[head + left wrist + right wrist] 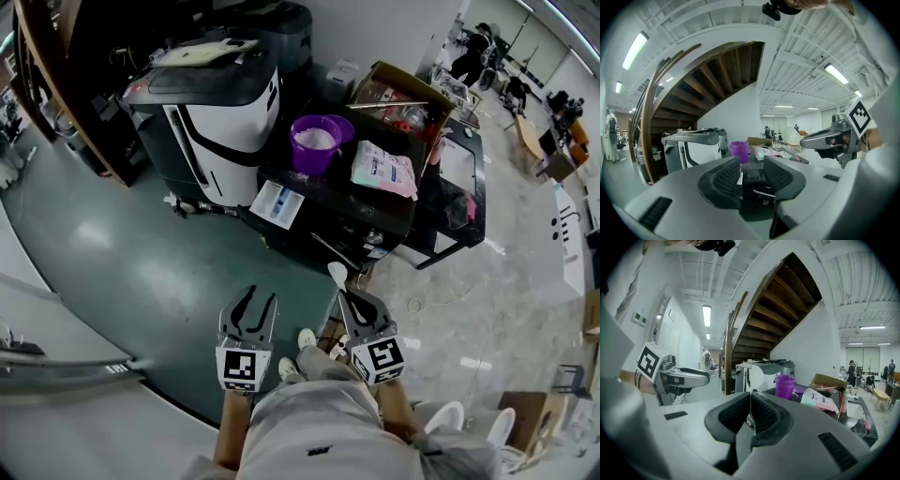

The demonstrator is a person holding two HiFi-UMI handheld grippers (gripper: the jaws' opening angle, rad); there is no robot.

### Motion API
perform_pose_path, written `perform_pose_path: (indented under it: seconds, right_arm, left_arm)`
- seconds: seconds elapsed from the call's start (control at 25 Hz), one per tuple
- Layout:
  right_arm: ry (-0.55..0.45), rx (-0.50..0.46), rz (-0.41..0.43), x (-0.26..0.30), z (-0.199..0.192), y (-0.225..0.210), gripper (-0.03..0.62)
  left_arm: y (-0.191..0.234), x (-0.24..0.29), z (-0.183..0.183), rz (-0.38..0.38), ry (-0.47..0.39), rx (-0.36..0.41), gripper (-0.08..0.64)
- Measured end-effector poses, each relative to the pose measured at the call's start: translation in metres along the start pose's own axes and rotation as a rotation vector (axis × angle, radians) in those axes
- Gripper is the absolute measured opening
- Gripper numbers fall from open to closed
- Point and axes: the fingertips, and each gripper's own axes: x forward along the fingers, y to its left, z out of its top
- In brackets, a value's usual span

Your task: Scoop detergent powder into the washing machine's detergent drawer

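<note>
While both grippers hang well back from the table, nothing is scooped yet: the right gripper (347,296) pinches a white scoop (337,273), the left gripper (261,295) is spread and empty, and the powder sits in the purple tub (316,141) beside the washing machine (211,117).

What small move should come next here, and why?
Probably carry the right hand-held gripper forward toward the purple tub. Its jaws are shut on the white spoon, the tub holds white powder, and the gripper is well short of it.
</note>
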Motion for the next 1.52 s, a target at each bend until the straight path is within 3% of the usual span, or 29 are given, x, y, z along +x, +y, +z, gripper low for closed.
perform_pose_path:
  seconds: [0.52, 0.92, 1.52]
  right_arm:
    - [-0.004, 0.000, 0.068, 0.069, 0.009, -0.078, 0.009]
    - [0.015, 0.002, 0.101, 0.122, 0.023, -0.097, 0.009]
    - [0.084, 0.012, -0.052, 0.229, 0.051, -0.107, 0.008]
  left_arm:
    - [0.015, 0.090, 0.017, 0.064, 0.027, 0.016, 0.169]
    - [0.049, 0.131, 0.025, 0.090, 0.033, -0.002, 0.169]
    - [0.153, 0.222, 0.023, -0.067, 0.019, -0.004, 0.169]
